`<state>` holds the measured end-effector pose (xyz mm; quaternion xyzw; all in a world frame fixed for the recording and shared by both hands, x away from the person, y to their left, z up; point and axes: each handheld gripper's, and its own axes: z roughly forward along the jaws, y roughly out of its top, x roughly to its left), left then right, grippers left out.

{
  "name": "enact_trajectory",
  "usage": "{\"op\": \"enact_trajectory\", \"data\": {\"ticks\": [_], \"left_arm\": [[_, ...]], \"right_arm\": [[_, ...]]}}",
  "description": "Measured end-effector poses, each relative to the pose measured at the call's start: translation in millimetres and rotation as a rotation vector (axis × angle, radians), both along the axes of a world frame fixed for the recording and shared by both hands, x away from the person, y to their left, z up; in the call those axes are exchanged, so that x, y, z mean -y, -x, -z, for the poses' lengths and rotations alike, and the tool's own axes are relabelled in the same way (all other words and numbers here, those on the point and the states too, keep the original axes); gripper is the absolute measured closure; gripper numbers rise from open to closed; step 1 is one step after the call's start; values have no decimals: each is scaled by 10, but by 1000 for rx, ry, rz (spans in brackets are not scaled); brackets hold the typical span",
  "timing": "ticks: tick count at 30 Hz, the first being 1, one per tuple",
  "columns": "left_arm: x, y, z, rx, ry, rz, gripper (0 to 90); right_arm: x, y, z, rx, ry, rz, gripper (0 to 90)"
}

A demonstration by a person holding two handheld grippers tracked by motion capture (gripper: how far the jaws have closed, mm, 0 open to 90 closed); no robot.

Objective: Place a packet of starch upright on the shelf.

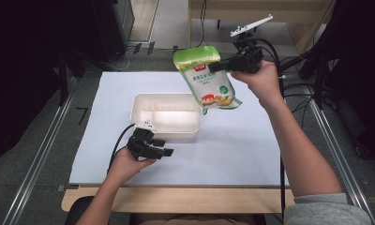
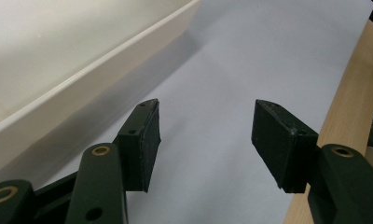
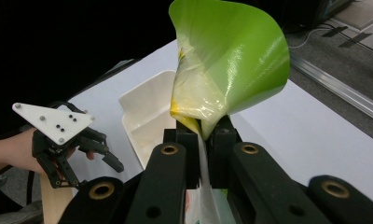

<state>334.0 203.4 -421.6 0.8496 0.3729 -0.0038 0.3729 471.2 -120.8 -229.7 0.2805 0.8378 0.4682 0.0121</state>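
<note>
1. The right gripper (image 1: 219, 66) clamps a green and white pouch (image 1: 205, 77) by its edge, holding it in the air above the far right corner of the white tray (image 1: 143, 101).
2. The pouch carries a small red logo, lines of print too small to read, and a food picture near its lower end.
3. The left gripper (image 1: 166, 147) rests on the white mat (image 1: 251, 145) just in front of the tray, jaws apart and holding nothing.

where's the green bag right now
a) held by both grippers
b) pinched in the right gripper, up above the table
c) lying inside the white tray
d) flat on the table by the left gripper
b: the right gripper is shut on the green bag, which hangs in the air beside the white tray; the left gripper is open, with nothing between its jaws.
</note>
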Motion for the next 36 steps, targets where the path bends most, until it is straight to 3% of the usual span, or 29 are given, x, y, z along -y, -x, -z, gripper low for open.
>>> {"op": "enact_trajectory", "data": {"ticks": [8, 17, 29, 36], "left_arm": [[-7, -5, -11, -4, 5, 2, 427], [-81, 0, -40, -3, 24, -10, 425], [-167, 18, -42, -1, 13, -30, 424], [-190, 28, -52, 4, 19, -38, 425]], "right_arm": [[-263, -41, -98, 28, 12, -42, 880], [-483, -106, -134, 21, 6, -50, 879], [-777, -186, -74, 0, 8, -92, 879], [-932, -226, -55, -2, 17, -88, 879]]}}
